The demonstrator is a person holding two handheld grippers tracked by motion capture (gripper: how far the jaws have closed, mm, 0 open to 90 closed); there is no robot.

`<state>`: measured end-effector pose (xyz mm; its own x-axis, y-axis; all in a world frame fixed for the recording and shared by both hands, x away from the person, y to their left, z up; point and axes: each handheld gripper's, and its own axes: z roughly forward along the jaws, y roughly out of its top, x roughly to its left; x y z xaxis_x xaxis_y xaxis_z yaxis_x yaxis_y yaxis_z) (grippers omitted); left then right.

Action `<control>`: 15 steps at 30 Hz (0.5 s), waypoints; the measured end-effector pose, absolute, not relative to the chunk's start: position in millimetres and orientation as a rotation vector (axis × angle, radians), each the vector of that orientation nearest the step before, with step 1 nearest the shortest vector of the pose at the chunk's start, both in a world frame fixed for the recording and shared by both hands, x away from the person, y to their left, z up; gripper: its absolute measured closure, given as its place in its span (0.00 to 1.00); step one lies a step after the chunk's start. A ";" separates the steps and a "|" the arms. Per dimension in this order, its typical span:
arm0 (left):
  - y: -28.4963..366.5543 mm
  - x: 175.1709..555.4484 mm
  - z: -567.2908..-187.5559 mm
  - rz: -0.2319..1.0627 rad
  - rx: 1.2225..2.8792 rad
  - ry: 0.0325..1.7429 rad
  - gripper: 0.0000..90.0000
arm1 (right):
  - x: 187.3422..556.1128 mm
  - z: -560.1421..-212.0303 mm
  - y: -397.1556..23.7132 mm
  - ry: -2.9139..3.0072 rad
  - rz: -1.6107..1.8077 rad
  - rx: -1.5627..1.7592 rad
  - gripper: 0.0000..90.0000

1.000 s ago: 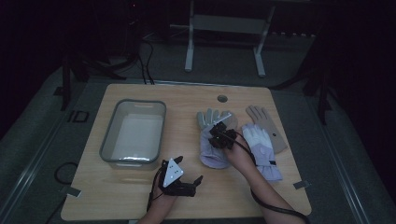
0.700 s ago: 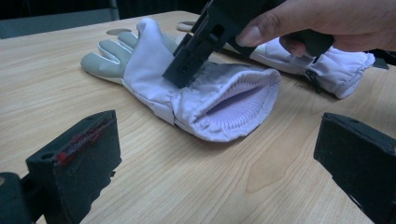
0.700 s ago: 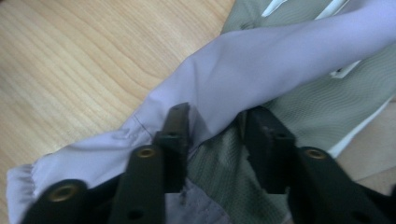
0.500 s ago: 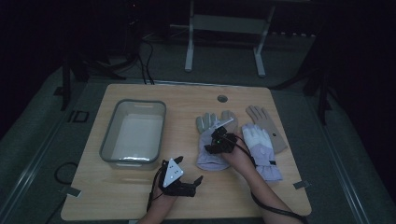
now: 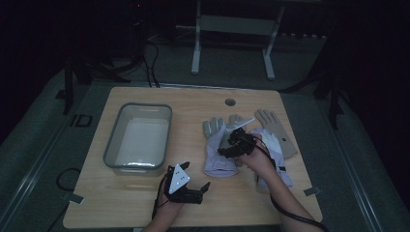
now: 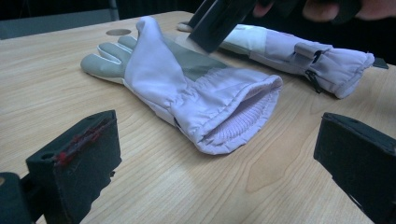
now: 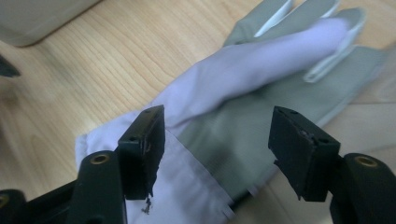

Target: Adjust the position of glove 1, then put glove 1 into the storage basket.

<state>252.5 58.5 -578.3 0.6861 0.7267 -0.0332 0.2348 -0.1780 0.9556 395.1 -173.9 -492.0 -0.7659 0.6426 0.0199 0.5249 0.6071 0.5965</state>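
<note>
Having drawn back toward six o'clock, the right gripper [image 5: 228, 145] hovers, jaws apart, over the pale lilac glove [image 5: 218, 152], likely preparing a grasp; the left gripper [image 5: 197, 186] waits with jaws apart.

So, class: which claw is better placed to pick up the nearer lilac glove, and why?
Probably the right claw: it hangs open directly above the lilac glove, jaws either side of its palm. The left claw sits open, apart from the glove's cuff.
</note>
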 end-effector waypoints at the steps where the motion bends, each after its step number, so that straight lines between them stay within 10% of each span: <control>1: 58.4 252.6 -578.3 0.528 1.735 0.776 0.01 | 394.5 -488.5 -178.5 2.644 0.886 0.964 0.43; 15: 58.1 252.7 -578.3 0.529 1.737 0.777 0.01 | 376.5 -458.7 -262.2 2.563 0.841 0.929 0.44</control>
